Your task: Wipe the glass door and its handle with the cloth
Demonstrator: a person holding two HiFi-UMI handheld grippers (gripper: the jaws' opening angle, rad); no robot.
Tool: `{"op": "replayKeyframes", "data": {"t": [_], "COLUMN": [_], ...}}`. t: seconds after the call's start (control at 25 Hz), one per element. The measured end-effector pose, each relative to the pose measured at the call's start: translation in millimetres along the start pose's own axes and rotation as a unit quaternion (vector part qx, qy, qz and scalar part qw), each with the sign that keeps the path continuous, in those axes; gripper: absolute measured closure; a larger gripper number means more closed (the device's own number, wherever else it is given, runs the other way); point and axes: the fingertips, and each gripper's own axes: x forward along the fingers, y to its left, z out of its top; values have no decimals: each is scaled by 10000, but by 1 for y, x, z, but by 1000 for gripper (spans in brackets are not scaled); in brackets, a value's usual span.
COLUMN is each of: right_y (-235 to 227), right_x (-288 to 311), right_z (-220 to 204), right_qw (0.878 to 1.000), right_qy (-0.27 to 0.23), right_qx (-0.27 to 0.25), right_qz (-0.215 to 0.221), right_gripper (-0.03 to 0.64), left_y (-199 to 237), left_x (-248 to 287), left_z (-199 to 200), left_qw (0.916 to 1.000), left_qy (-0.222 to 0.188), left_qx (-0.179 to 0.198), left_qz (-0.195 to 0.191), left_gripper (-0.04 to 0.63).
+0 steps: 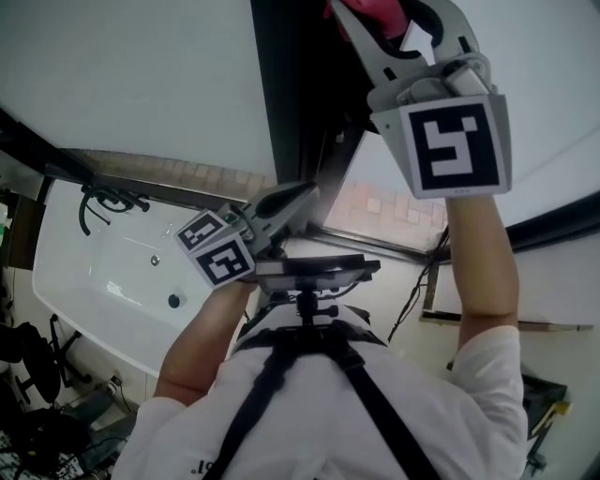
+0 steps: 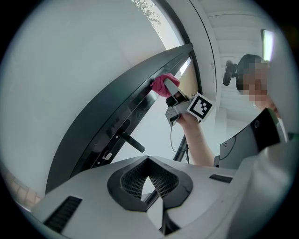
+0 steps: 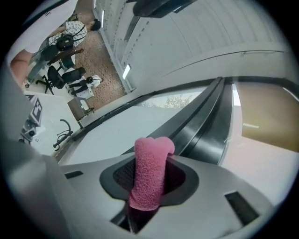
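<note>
My right gripper (image 1: pixel 377 21) is raised high and shut on a rolled pink cloth (image 1: pixel 367 9), which presses against the dark door frame (image 1: pixel 292 103) beside the pale glass panel (image 1: pixel 141 75). In the right gripper view the cloth (image 3: pixel 152 158) stands up between the jaws of that gripper (image 3: pixel 150 179), close to the frame (image 3: pixel 205 126). From the left gripper view, the cloth (image 2: pixel 161 84) meets the frame well above the black lever handle (image 2: pixel 131 140). My left gripper (image 2: pixel 148 158) is shut and holds nothing, hanging lower, short of the handle. It points at the frame (image 1: pixel 292 199).
A white tub-like basin (image 1: pixel 103 281) with a black tap (image 1: pixel 105 200) lies at the left. Black chairs and cables (image 1: pixel 33 375) crowd the lower left corner. A chest-mounted camera rig (image 1: pixel 309 272) sits between my arms. A cable (image 1: pixel 427 272) hangs at the right.
</note>
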Motion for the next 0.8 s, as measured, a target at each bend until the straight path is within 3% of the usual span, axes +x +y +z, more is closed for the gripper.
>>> {"op": "replayKeyframes", "data": {"t": [0.36, 0.8], "right_y": [-46, 16], "right_x": [29, 23], "right_z": [36, -20], "right_qw": [9971, 9981], "right_qy": [-442, 79], "right_qx": [-540, -591], "right_qz": [-298, 133], "right_gripper": [505, 505], "left_y": [-1, 10], "left_x": [-3, -9], "left_z": [8, 5], "left_qw": [9999, 9998], "left_qy": [-118, -149], "left_qx": [89, -11], "left_qz": [35, 153], "left_gripper": [603, 603]}}
